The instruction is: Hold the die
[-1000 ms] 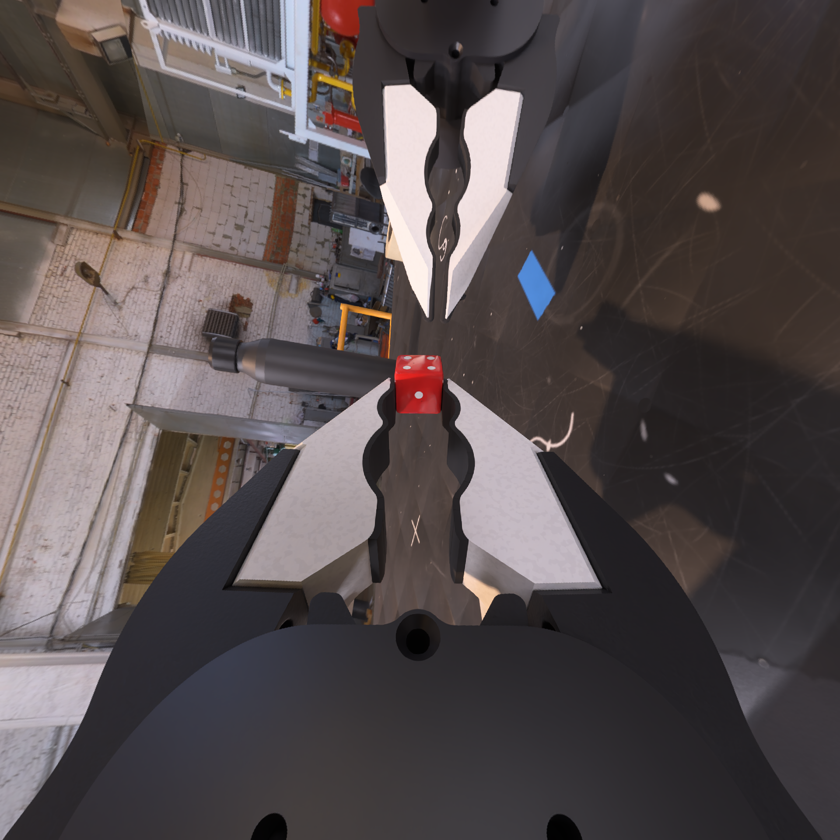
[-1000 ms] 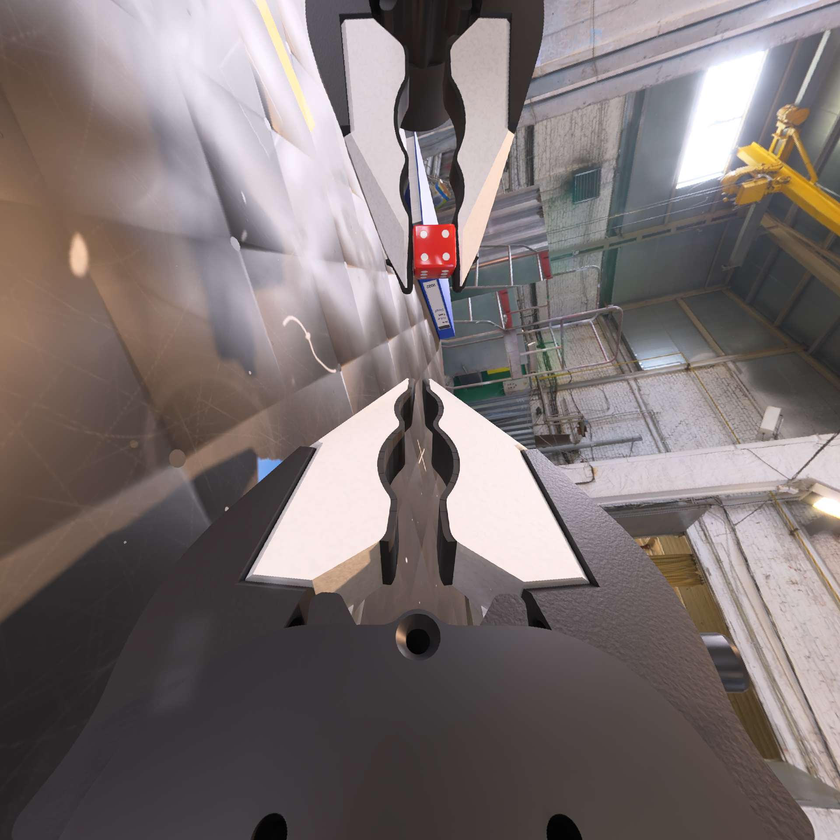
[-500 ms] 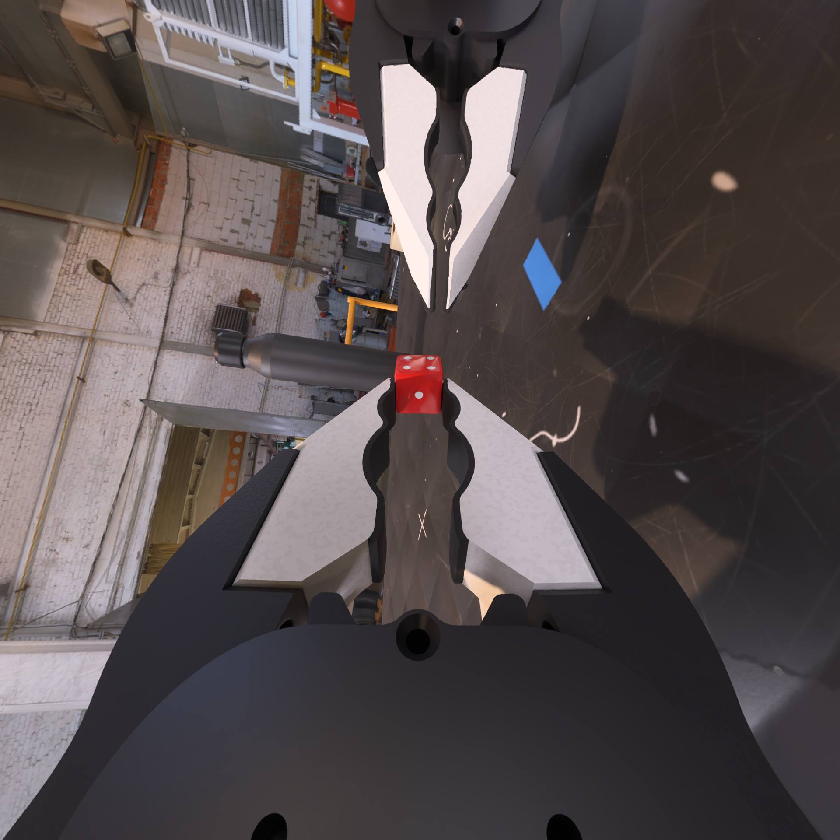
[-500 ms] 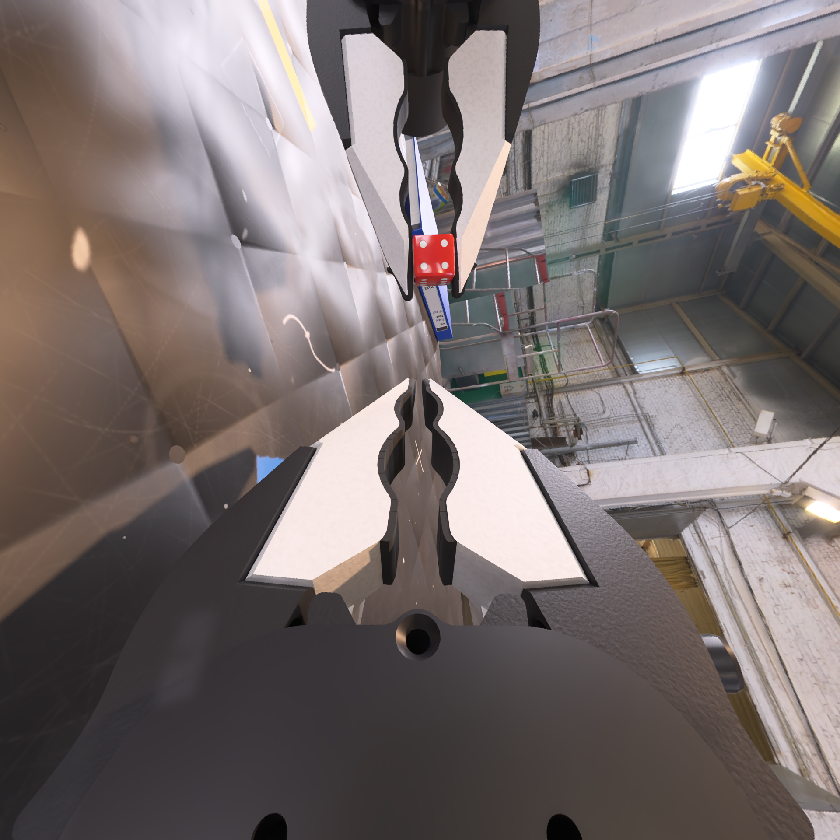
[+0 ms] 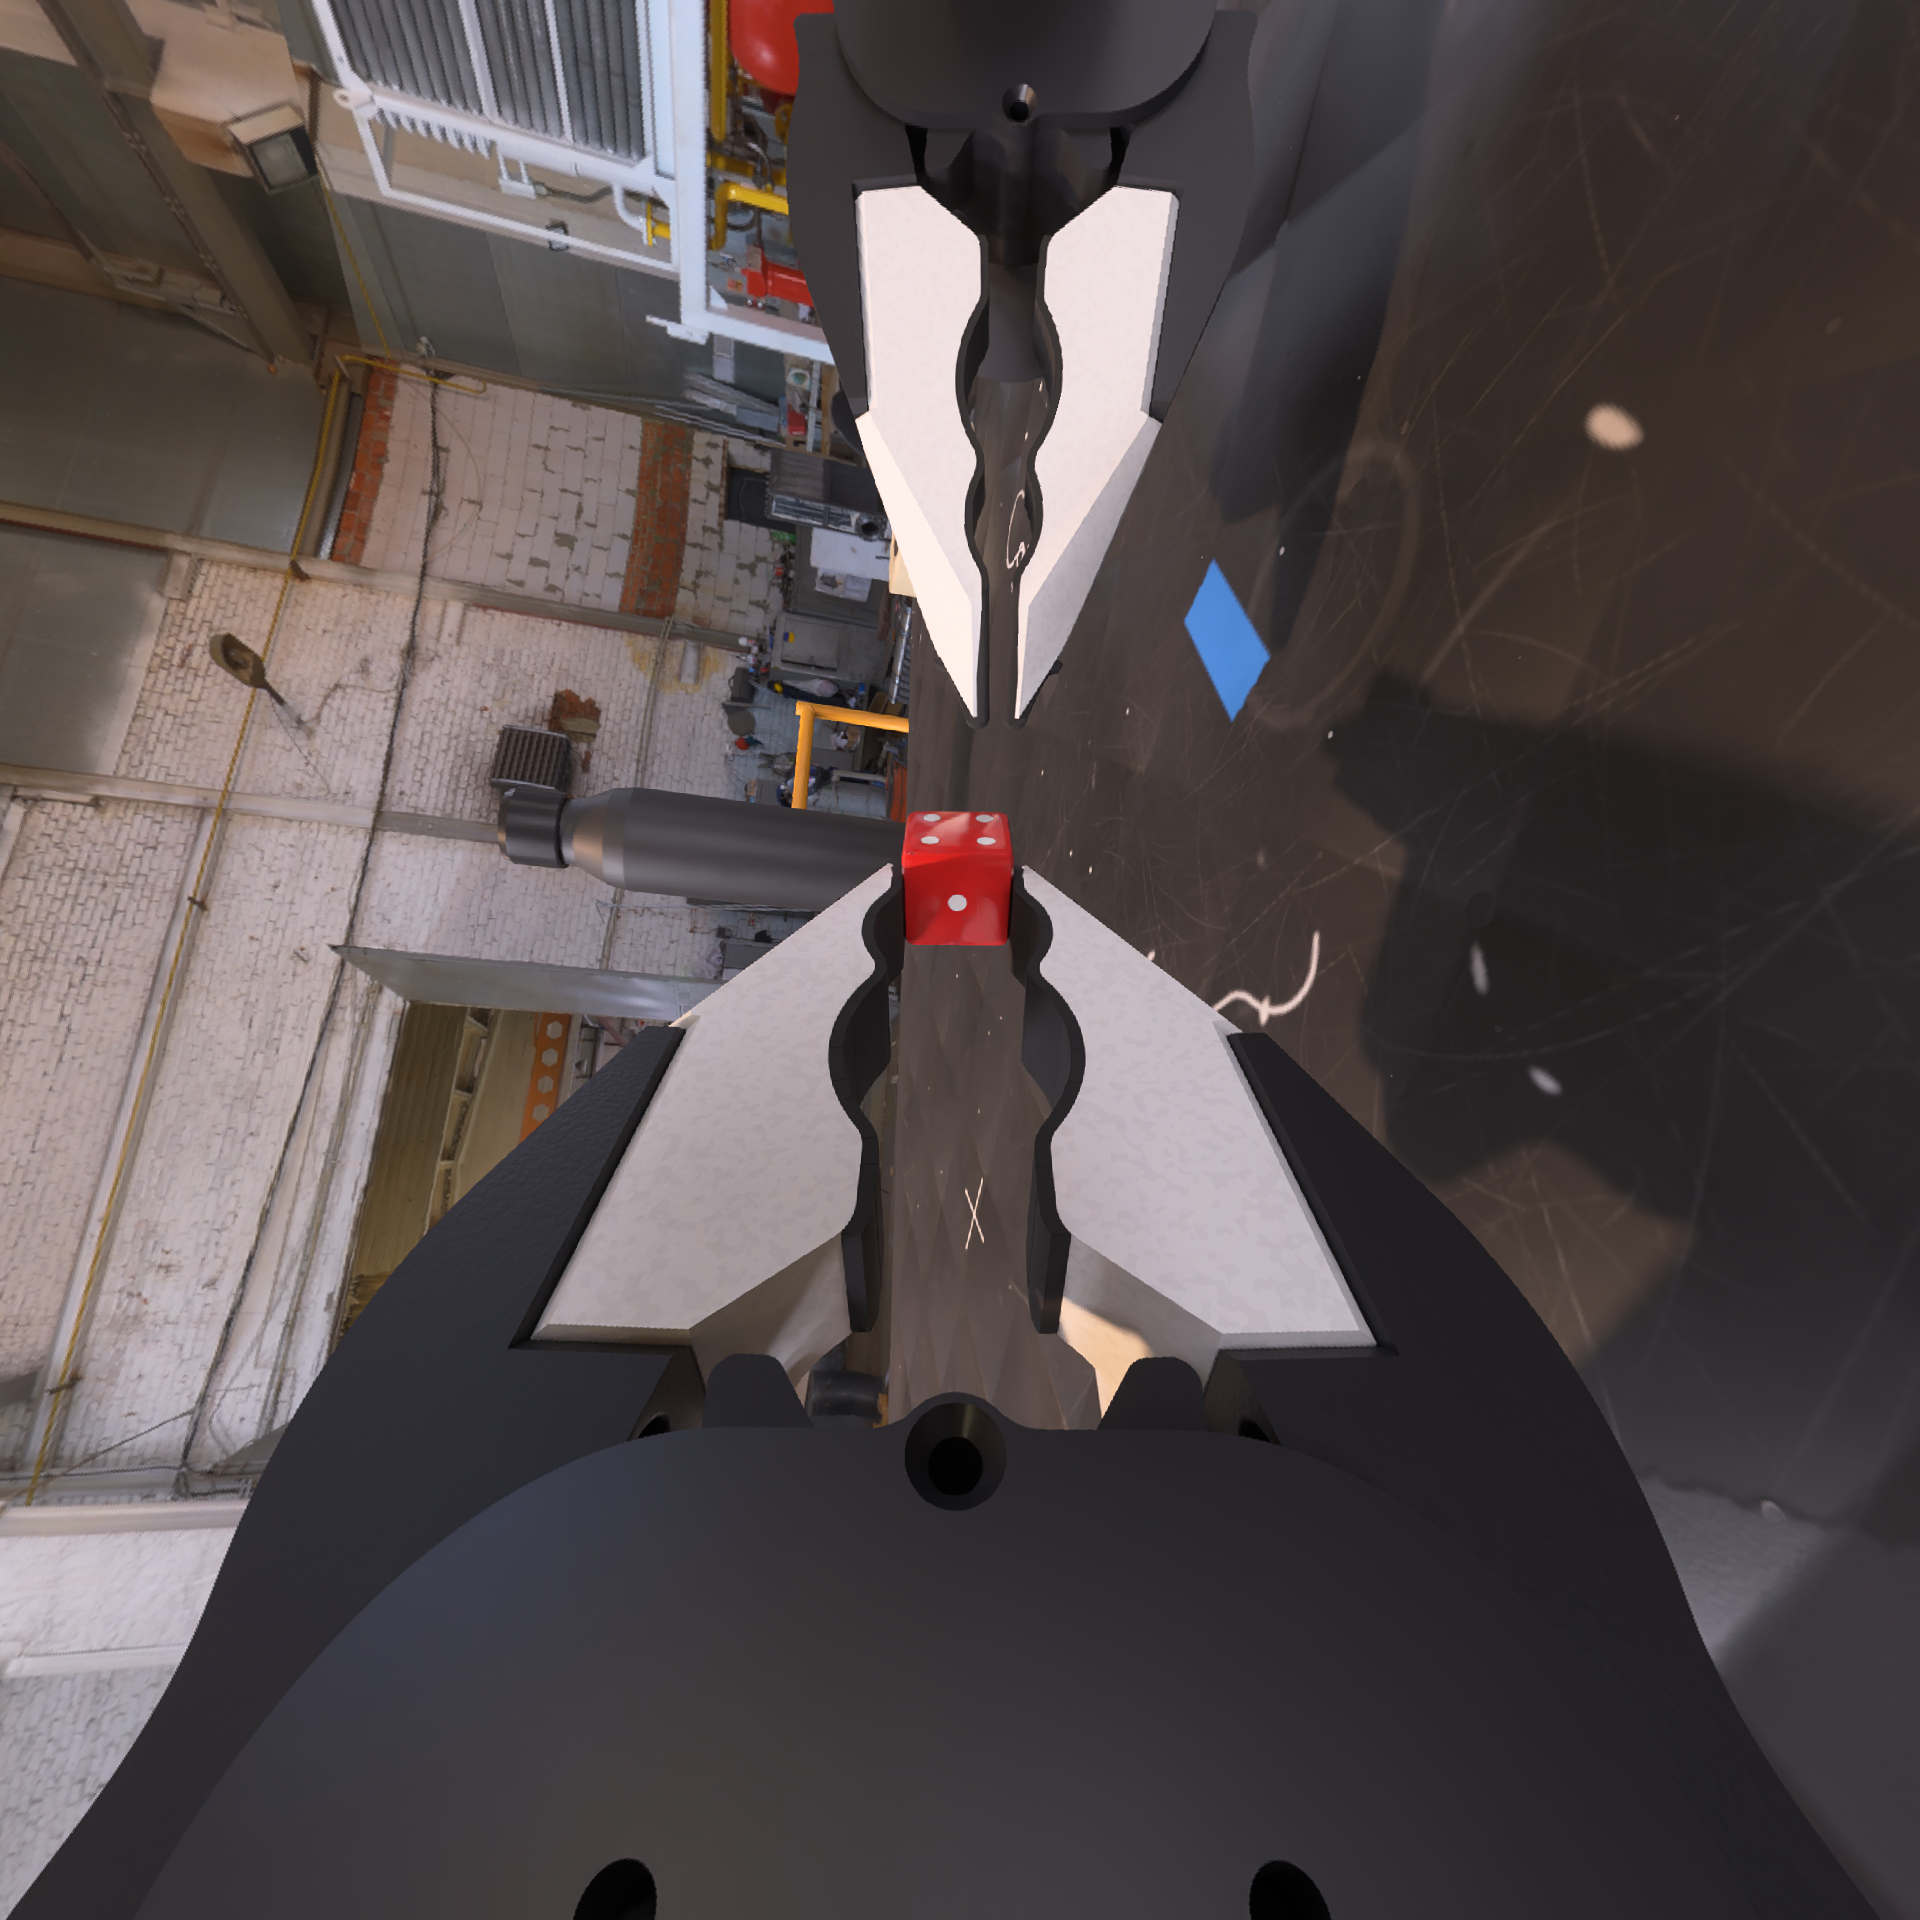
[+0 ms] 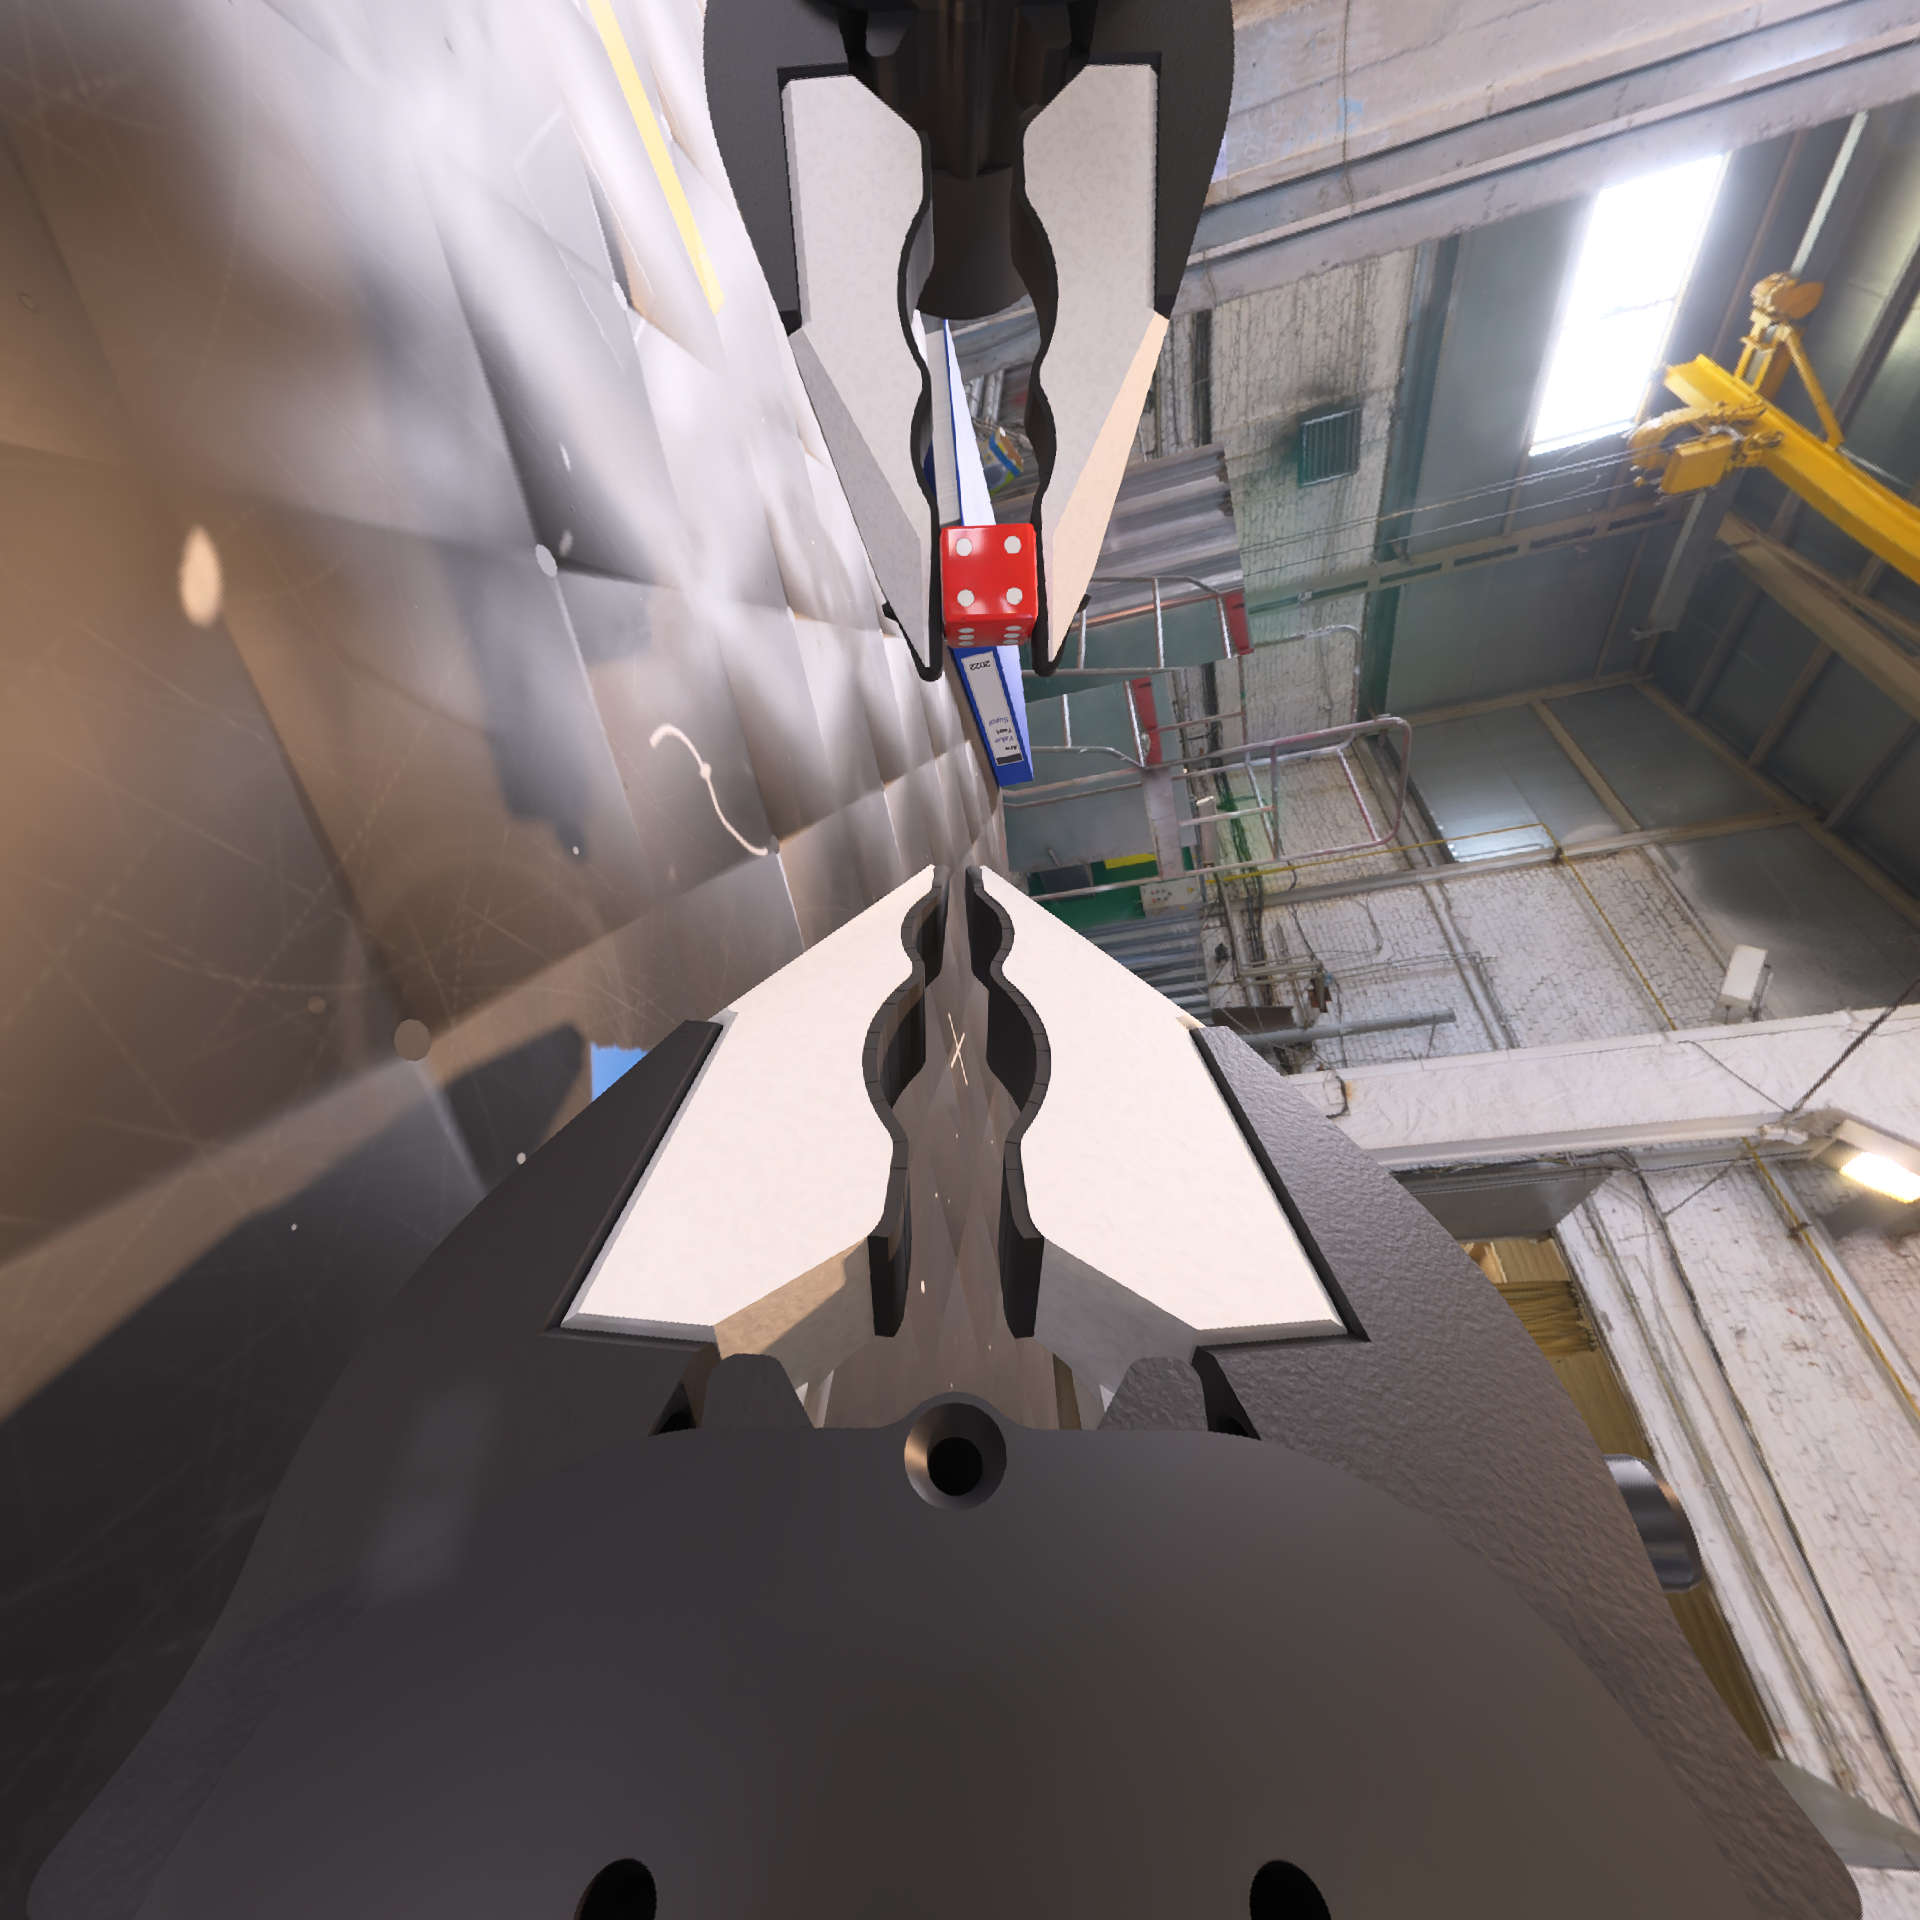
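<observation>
Your left tongs [image 5: 956,883] are clamped on the red die [image 5: 956,881], which sits right at their tips, lifted clear of the desk [image 5: 1558,935]. From the right wrist view the die [image 6: 987,582] shows pinched between those same left tongs [image 6: 985,644], facing you head on.

Your right tongs [image 6: 954,878] are squeezed nearly together with nothing between them, only a thin slit at the tips. In the left wrist view the right tongs [image 5: 997,707] point straight at the die, near it but apart, with a clear gap between.

Around the die: a dark grey bottle [image 5: 675,842] stands on the desk just beside it on the left of that view, its body running behind the die. A blue flat patch [image 5: 1226,639] lies on the desk to the right of the die, well clear. A white squiggle mark [image 5: 1278,987] is on the desk near the left tongs. A blue binder [image 6: 992,717] stands behind the die in the right wrist view, partly hidden by the left tongs.
</observation>
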Action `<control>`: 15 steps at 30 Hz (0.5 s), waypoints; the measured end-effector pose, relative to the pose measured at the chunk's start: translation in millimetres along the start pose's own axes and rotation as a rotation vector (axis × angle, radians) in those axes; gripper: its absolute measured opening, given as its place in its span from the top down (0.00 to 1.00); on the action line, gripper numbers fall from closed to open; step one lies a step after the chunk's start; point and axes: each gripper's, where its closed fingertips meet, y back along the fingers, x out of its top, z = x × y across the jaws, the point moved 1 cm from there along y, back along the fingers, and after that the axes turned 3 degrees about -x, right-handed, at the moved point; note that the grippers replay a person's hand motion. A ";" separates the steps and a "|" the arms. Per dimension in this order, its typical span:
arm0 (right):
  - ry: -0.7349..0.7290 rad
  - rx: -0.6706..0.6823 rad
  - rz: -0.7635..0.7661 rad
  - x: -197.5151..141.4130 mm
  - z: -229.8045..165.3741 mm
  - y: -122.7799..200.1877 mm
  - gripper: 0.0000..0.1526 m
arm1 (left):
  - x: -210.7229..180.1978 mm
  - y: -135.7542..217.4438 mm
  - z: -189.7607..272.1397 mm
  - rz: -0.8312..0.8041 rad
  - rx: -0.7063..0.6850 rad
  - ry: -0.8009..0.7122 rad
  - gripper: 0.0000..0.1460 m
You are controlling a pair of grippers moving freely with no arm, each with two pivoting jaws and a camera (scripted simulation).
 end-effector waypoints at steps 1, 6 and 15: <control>0.003 -0.001 0.000 0.1 -0.1 0.0 0.98 | -0.1 0.0 0.0 0.000 0.000 -0.001 0.87; 0.016 -0.006 -0.005 -0.3 -0.2 0.1 0.98 | -0.7 -0.3 0.0 -0.010 0.000 -0.005 0.87; 0.031 -0.011 -0.012 -0.8 -0.4 0.4 0.98 | 1.9 -0.7 0.2 -0.020 -0.008 0.009 0.87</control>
